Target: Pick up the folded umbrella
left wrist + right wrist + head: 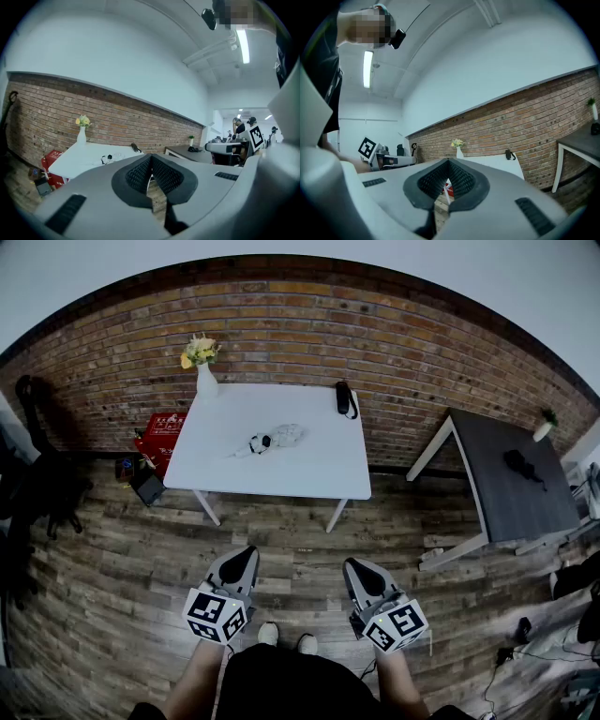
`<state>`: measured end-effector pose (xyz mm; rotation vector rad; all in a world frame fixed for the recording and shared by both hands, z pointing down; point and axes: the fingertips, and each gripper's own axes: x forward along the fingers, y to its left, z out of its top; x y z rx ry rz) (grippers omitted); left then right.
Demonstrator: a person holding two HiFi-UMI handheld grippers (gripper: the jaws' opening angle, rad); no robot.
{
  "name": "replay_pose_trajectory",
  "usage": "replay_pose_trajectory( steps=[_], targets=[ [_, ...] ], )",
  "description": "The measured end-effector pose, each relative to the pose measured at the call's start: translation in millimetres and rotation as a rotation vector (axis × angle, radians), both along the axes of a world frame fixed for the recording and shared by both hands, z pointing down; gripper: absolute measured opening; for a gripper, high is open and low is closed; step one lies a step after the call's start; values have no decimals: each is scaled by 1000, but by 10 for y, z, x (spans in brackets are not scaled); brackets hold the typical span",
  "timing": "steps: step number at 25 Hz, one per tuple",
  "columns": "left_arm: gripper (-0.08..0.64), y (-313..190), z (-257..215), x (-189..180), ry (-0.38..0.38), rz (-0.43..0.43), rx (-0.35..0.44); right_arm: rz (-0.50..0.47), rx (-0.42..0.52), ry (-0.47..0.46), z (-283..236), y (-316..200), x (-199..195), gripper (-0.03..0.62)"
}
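A pale patterned folded umbrella point(272, 440) with a black-and-white end lies in the middle of the white table point(309, 474), far ahead of me. It shows small in the left gripper view point(108, 159). My left gripper point(247, 556) and right gripper point(355, 567) hang side by side over the wooden floor, well short of the table. Both are shut, pads meeting at the tips with nothing between them, as the left gripper view point(151, 157) and right gripper view point(448, 162) show.
A vase of flowers point(204, 371) stands at the table's far left corner, and a black strapped object point(345, 399) lies at its far right edge. A red box point(161, 432) sits on the floor at the left. A dark table point(516, 484) stands at the right, before the brick wall point(281, 324).
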<state>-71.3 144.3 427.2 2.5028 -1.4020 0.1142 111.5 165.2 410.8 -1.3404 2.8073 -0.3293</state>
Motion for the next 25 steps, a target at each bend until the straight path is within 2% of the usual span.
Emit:
replay_pose_trajectory(
  steps=[14,25],
  targets=[
    [14,73,-99,-247,-7,26,21,37,21,-19,-102,66,-180,21],
    [14,-97,-73,-417,3,80,26,80,17,-43,-102,-56,-312,21]
  ],
)
